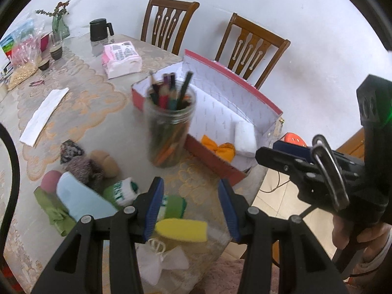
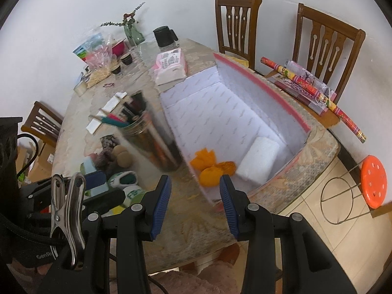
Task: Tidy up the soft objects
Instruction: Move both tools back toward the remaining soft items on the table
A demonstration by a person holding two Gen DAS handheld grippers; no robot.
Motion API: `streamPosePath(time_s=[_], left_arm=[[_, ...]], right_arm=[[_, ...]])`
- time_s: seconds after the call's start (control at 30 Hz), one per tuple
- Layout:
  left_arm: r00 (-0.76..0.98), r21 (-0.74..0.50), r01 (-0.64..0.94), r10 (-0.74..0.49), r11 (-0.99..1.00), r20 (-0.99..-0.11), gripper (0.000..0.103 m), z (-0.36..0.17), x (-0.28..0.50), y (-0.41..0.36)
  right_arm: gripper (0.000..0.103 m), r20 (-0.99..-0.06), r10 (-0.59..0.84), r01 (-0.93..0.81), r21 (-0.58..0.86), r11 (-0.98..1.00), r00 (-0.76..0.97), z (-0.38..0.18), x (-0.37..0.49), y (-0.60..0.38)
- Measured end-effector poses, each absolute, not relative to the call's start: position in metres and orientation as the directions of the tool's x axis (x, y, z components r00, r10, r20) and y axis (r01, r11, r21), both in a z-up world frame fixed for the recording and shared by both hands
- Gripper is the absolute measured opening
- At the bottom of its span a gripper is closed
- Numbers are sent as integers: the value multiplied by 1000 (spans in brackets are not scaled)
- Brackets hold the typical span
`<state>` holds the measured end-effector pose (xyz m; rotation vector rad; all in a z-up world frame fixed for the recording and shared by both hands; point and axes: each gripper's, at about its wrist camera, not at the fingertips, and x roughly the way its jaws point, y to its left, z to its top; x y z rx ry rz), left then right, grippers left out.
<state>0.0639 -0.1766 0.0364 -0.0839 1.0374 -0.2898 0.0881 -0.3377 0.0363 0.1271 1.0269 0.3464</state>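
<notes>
A red box (image 1: 245,85) (image 2: 257,80) lined with white paper lies on the table, holding an orange cloth (image 1: 219,148) (image 2: 210,169) and a white sponge (image 1: 245,137) (image 2: 259,159). My left gripper (image 1: 191,208) (image 2: 103,188) hangs open above a pile of soft things: a yellow sponge (image 1: 182,230), a white mesh pouch (image 1: 159,259), a green-white sock (image 1: 125,191), a light blue piece (image 1: 80,201), a speckled knit (image 1: 80,166) and a beige bun shape (image 1: 105,161). My right gripper (image 2: 195,203) (image 1: 274,150) is open and empty, just short of the box's near end.
A glass jar of pencils (image 1: 169,127) (image 2: 152,142) stands between the pile and the box. A pink tissue pack (image 1: 121,57), a black mug (image 1: 99,29) and a vase (image 1: 60,24) sit farther back. Two wooden chairs (image 2: 236,24) flank the far side; an orange stool (image 2: 373,181) stands on the floor.
</notes>
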Motion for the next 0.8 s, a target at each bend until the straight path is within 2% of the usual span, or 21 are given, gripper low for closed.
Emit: streamPosePath(time_s=[0.8], left_arm=[[483, -187, 25, -176, 982, -858, 48, 22, 20, -47]], right_arm=[[42, -824, 406, -330, 285, 900, 395, 31, 50, -229]])
